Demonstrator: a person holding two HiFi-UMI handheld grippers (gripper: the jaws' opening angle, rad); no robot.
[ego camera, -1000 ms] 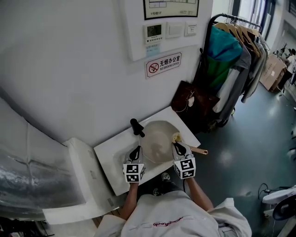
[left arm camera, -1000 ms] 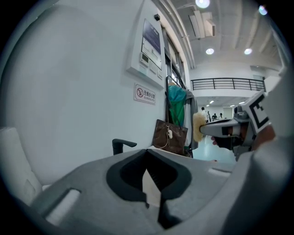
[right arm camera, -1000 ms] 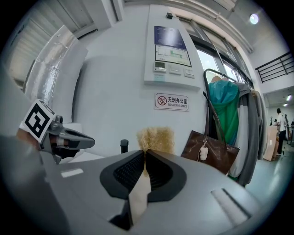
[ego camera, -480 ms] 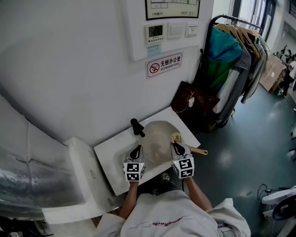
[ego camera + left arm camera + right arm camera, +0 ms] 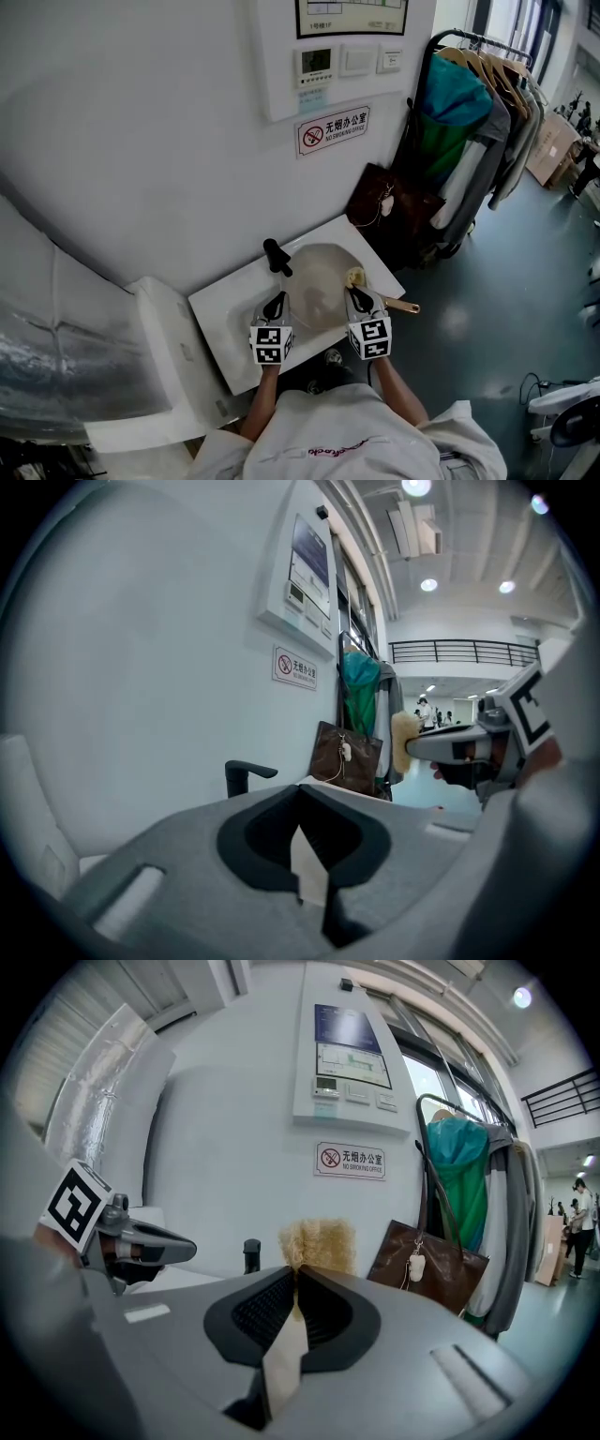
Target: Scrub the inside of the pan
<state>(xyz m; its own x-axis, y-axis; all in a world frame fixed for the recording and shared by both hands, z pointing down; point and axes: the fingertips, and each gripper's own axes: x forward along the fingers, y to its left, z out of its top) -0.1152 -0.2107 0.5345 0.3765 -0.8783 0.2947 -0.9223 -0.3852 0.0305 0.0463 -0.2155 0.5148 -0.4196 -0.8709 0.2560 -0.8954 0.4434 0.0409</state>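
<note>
Sign point(image 5: 332, 131) reading 无烟办公室, right gripper point(image 5: 293, 1283) clamping sponge point(image 5: 317, 1241)

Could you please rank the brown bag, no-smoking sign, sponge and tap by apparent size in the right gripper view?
1. brown bag
2. sponge and no-smoking sign, about alike; the sponge is much nearer the camera
3. tap

Pale yellow sponge point(image 5: 319, 1241); beige pan point(image 5: 319, 272); black faucet point(image 5: 275, 255); white sink point(image 5: 220, 317); brown bag point(image 5: 389, 206); teal garment point(image 5: 450, 94).
</note>
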